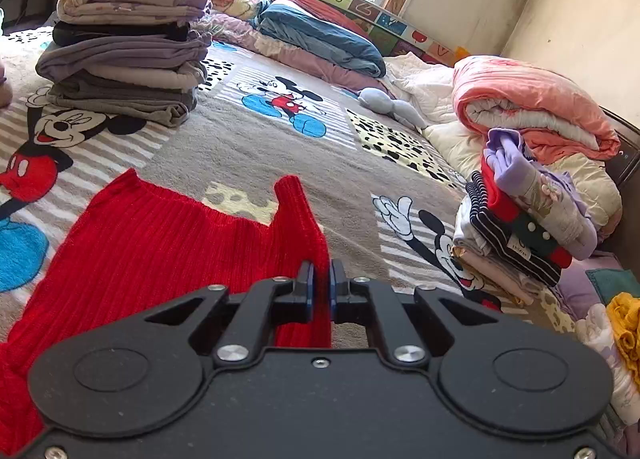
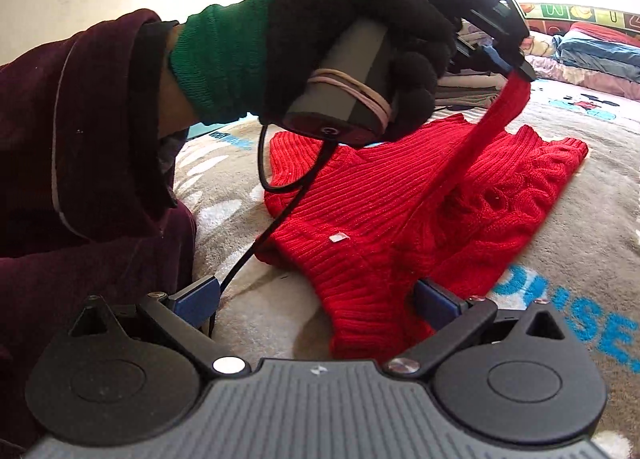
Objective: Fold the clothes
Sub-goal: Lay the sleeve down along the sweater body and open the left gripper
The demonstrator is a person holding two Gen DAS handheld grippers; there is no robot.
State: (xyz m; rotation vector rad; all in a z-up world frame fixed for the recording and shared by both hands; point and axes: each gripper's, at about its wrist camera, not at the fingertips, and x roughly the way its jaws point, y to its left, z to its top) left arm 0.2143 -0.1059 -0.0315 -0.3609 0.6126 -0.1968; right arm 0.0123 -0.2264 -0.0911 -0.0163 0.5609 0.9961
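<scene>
Handling note: the red sweater (image 2: 420, 195) is a thick ribbed knit, soft and floppy, probably light to moderate in weight; it sags wherever it is not supported, and the ribs should give the pads good friction, so slipping looks unlikely. It lies mostly flat on the cartoon-print blanket (image 1: 248, 139) covering the bed, body spread out, with one narrow part, likely a sleeve, lifted clear. Best holds, in my judgement, are the doubled edges: cuff, hem or shoulder seam, where the knit is firm enough to pinch. Left gripper (image 1: 321, 279) is clenched on that raised red strip; the right wrist view shows the strip hanging taut from its tips down to the body of the garment. The gloved left hand (image 2: 352, 43) wraps the handle from above, tool tilted downward, cable trailing beneath. Right gripper (image 2: 316, 299) hovers low over the near ribbed edge with jaws spread wide, gripping nothing, angled down toward the cloth. A stack of folded clothes (image 1: 124, 51) sits further back on the bed, well apart.
</scene>
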